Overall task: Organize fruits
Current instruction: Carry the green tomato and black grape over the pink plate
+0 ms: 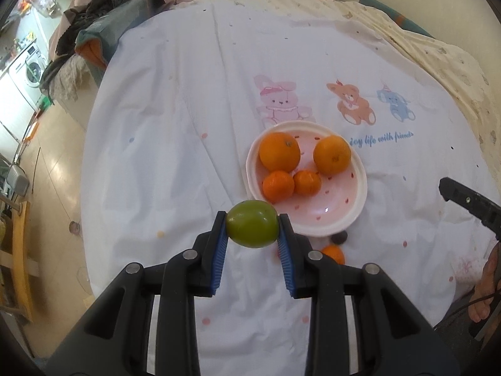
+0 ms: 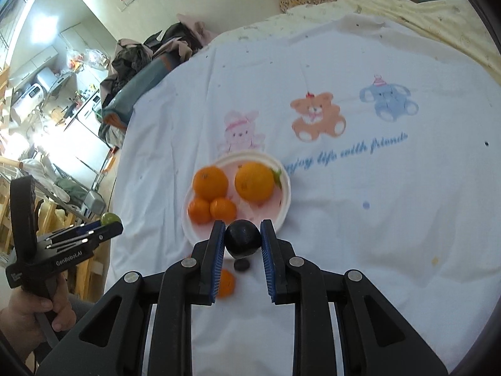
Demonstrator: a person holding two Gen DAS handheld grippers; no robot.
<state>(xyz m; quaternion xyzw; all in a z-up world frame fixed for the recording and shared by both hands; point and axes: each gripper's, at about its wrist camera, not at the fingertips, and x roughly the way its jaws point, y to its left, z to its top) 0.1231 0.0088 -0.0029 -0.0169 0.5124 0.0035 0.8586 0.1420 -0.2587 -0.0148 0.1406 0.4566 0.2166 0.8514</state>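
Observation:
My left gripper [image 1: 252, 230] is shut on a green round fruit [image 1: 252, 228], held above the bed just short of the pink plate [image 1: 332, 213]. The plate holds two big oranges [image 1: 279, 151] and two small tangerines [image 1: 278, 186]. My right gripper [image 2: 242, 239] is shut on a dark plum [image 2: 243, 238] near the plate's [image 2: 281, 210] front rim. On the sheet below lie a small dark fruit [image 2: 241, 265] and a loose tangerine [image 2: 226, 282]. That dark fruit [image 1: 340, 237] and tangerine [image 1: 334, 253] also show in the left wrist view.
A white bedsheet [image 1: 175, 144] printed with cartoon animals covers the bed. Crumpled clothes and a pillow [image 1: 103, 28] pile at the far left corner. Beyond the bed's left edge are floor [image 1: 53, 181], a washing machine [image 1: 28, 62] and wooden furniture. A hand [image 2: 25, 319] grips the left tool.

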